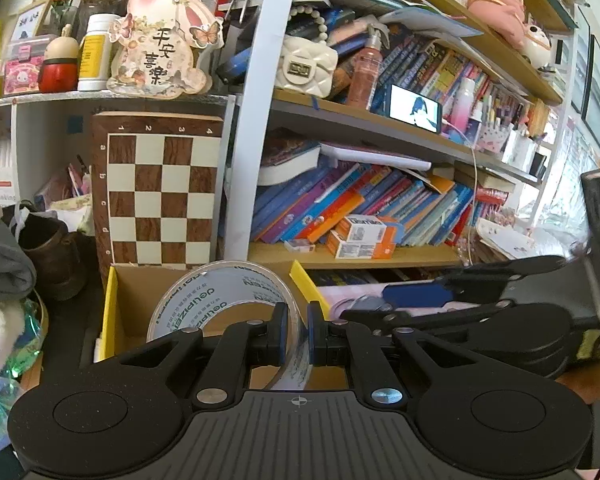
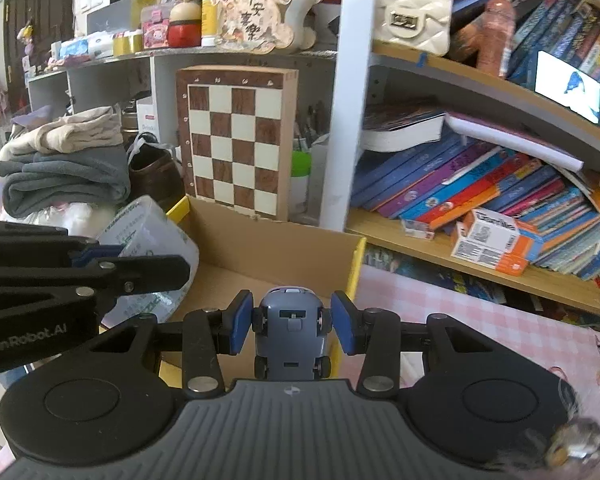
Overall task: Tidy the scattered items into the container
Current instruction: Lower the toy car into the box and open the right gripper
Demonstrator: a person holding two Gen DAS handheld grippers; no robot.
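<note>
pinching the wall of a clear tape roll [image 1: 228,304], the left gripper [image 1: 297,330] holds it upright over the open cardboard box [image 1: 134,300]. right gripper [image 2: 292,322] is clamped on a small grey toy car [image 2: 290,332], underside up, above the box's near edge w/ the chessboard [image 2: 236,140] behind.

I count two grippers, left [image 1: 297,326] and right [image 2: 292,322], one roll of tape [image 1: 228,300], one grey toy car [image 2: 290,332], one cardboard box [image 2: 276,248], one chessboard [image 2: 236,140], two orange-and-white cartons [image 1: 360,236] and one phone [image 1: 415,109] with its screen lit
</note>
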